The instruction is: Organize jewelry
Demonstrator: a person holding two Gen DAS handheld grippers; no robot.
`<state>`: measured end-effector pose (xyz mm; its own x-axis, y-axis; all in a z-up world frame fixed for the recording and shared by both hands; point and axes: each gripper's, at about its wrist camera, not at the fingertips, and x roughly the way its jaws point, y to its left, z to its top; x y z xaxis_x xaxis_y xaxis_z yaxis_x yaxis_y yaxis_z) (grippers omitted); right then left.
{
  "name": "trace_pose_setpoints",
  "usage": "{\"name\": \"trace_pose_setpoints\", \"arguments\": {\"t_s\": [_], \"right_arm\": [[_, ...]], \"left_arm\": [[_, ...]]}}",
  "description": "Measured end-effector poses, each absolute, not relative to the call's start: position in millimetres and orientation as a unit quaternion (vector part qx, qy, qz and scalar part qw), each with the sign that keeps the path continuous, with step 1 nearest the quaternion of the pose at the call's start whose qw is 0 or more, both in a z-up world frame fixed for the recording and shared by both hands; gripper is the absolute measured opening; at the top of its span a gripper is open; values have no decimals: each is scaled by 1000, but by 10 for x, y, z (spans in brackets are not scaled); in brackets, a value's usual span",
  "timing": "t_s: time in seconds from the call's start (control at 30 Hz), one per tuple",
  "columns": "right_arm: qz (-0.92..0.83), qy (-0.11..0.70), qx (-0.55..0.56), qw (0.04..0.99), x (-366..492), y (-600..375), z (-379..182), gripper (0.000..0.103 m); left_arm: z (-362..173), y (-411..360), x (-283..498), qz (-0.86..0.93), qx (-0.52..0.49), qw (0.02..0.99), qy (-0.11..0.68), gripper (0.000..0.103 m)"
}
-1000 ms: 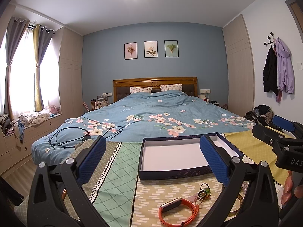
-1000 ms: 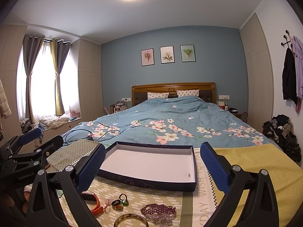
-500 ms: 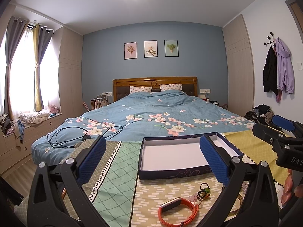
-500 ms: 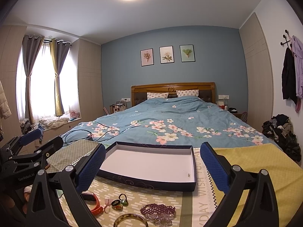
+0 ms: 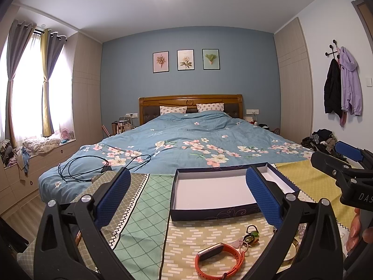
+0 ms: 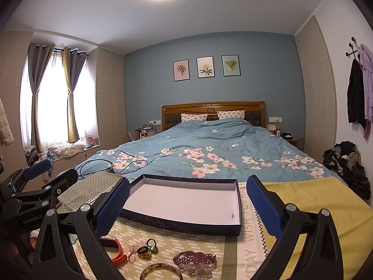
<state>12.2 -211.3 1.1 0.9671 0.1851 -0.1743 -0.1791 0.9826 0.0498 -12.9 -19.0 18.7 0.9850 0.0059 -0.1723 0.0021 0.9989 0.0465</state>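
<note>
A bed (image 6: pixel 209 154) with a blue floral duvet fills the room, and a patterned cloth (image 6: pixel 303 200) in green and yellow covers its foot. On that cloth sits a shallow navy box (image 6: pixel 184 200) with a white inside; only a tiny speck lies near its front right corner. A black cable (image 5: pixel 98 165) coils on the duvet to the left.

The left gripper (image 5: pixel 188 198) hangs over the cloth with its 2 blue pads spread wide, nothing between them. The right gripper (image 6: pixel 186 205) is likewise wide apart and empty, framing the box.

The jewelry lies on the cloth in front of the box — not in it. An orange smart band (image 5: pixel 219 261) sits nearest the left gripper. Beside it are a gold bangle (image 6: pixel 160 271), a dark red bead bracelet (image 6: pixel 194 257), and a small cluster of rings (image 6: pixel 148 248), with a pink trinket (image 6: pixel 132 250) just beside them.
</note>
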Motion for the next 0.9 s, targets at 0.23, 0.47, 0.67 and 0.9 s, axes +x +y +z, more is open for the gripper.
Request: {"name": "trace_pose_setpoints", "arguments": {"t_s": [0.23, 0.47, 0.67, 0.9], "right_arm": [[93, 92, 18, 991, 128, -2112, 10, 97], [93, 92, 18, 991, 124, -2114, 14, 97], [95, 96, 16, 991, 124, -2112, -1, 97], [98, 109, 15, 989, 154, -2127, -15, 97]], "left_arm": [[164, -189, -127, 0, 23, 996, 88, 97], [113, -178, -121, -3, 23, 995, 94, 97], [88, -169, -104, -6, 24, 995, 98, 97], [38, -141, -21, -16, 25, 993, 115, 97]]}}
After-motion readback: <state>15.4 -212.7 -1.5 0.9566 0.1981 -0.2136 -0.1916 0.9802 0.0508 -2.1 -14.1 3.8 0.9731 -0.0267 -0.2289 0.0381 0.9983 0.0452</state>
